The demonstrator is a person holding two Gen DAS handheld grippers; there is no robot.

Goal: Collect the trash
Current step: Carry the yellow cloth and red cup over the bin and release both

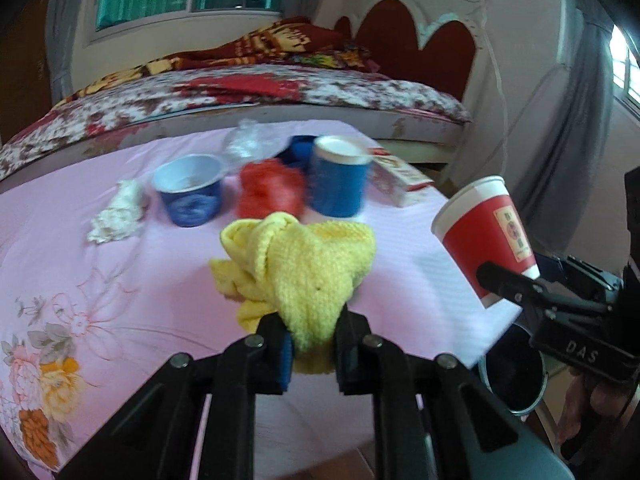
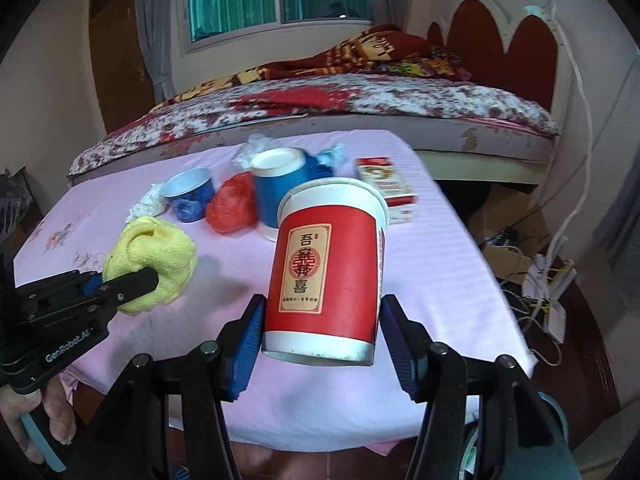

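Two grippers work over a table (image 2: 420,240) in pink cloth, bed (image 2: 360,108) behind. Right gripper (image 2: 320,344): jaws grasping a red paper cup (image 2: 324,272), tilted, raised off the table's near right edge. Left gripper (image 1: 310,344): jaws clenched on a yellow knitted cloth (image 1: 296,264). Farther back on the table: blue cup (image 1: 338,178) upside down, blue bowl (image 1: 188,190), red crumpled bag (image 1: 270,188), white tissue wad (image 1: 118,212).

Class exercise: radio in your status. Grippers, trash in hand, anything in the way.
Left gripper shut on yellow knit cloth. Right gripper holds red paper cup, tilted, off the table. Bin below table edge; nothing seen blocking.
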